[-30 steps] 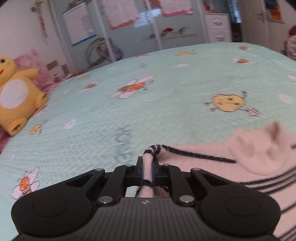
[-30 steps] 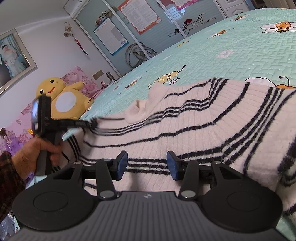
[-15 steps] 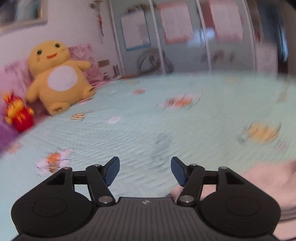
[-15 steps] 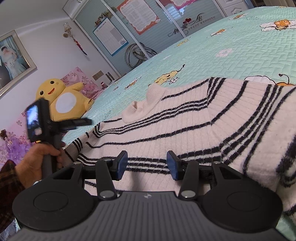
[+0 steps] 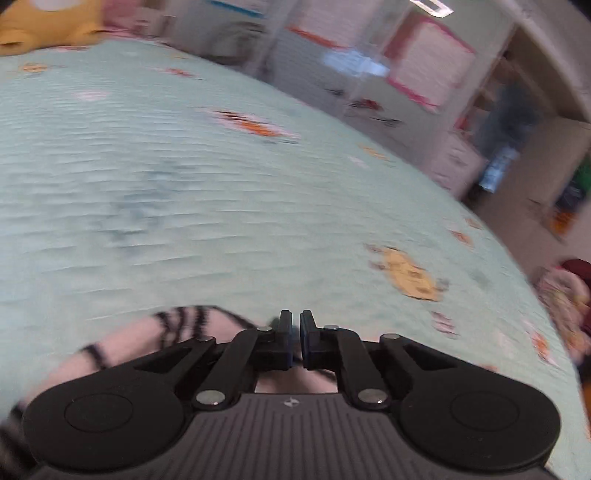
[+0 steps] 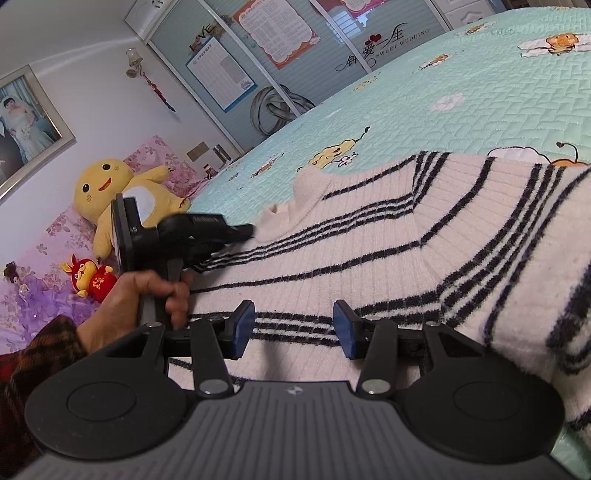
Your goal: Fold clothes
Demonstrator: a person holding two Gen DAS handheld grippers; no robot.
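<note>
On the mint-green quilted bedspread, printed with bees and flowers, a cream sweater with thin black stripes lies spread out, its plain collar pointing toward the far side of the bed. The right gripper hovers low over the sweater's near part with its blue-padded fingers set wide apart and nothing between them. The left gripper, gripped by a hand in a dark plaid sleeve, reaches to the sweater's edge just beside the collar; in its own blurred view the left gripper has its two fingers drawn nearly together, with only a thin gap, and whether any cloth is pinched there cannot be told, though striped knit shows just beneath and to the left of it. Beyond the sweater, a yellow plush toy sits against pink flowered pillows, a small red toy near it. A framed photograph hangs on the wall, and posters cover the glass wardrobe doors.
</note>
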